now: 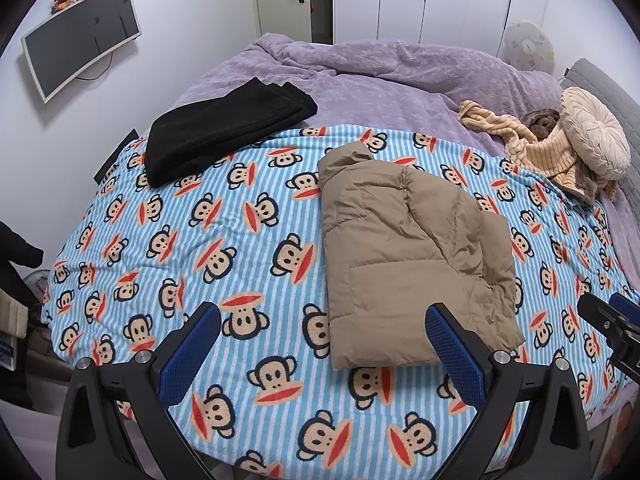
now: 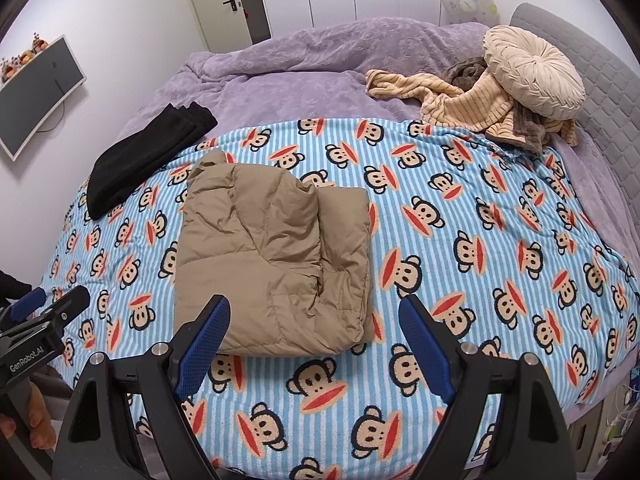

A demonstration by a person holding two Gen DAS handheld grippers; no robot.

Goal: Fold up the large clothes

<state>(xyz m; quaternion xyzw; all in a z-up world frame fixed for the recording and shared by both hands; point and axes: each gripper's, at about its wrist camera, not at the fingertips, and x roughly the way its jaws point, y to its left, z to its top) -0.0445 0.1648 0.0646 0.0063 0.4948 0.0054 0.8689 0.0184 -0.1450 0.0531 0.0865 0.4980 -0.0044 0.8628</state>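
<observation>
Left wrist view, left to right: folded black garment (image 1: 224,128), then the tan puffer jacket (image 1: 408,256), folded on the monkey-print blanket (image 1: 192,248), just ahead of the left gripper (image 1: 324,340), jaws spread and empty. Right gripper (image 2: 316,328) likewise gapes, holding nothing. Jacket is probably light, puffy, slippery; pinch its near hem corners.

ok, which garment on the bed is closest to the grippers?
The tan puffer jacket, folded on the monkey-print blanket just ahead of both open grippers. The black folded garment and the striped beige heap lie farther back.
</observation>
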